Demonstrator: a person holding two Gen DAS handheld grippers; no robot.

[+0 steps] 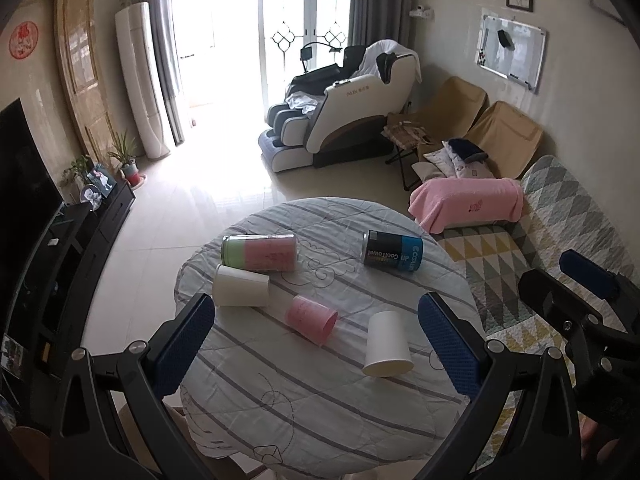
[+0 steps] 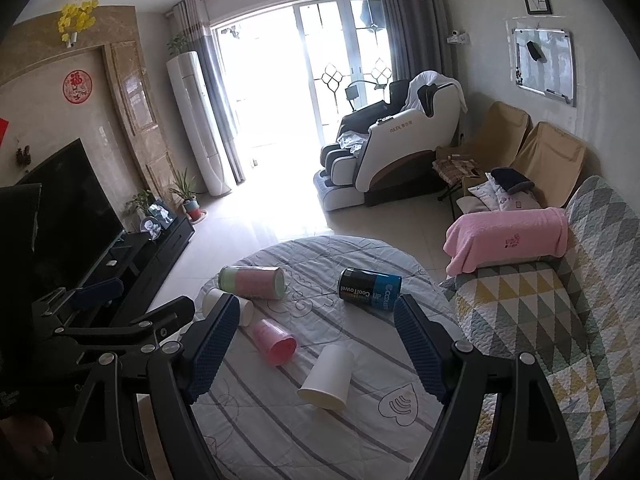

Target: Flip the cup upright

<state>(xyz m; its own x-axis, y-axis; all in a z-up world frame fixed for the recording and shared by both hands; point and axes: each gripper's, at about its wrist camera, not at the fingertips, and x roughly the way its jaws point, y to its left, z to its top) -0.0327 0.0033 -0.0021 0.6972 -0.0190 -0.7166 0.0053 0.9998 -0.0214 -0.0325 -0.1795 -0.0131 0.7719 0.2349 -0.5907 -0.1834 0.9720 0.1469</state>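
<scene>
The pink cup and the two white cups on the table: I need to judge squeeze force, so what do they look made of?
Pink cup: probably plastic, faintly translucent, smooth with a thick rim. White cup nearest the grippers and white cup at the left: probably paper, matte and opaque with thin walls and a rolled rim, so likely easy to crush. All three lie on their sides.

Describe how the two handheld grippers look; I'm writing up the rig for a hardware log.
Both match. The left gripper has two flat fingers faced with dark blue, finely dimpled pads on angular matte-black arms with cut-out slots, joined by round silver bolts. The right gripper is built the same. No cables or markings show.
</scene>
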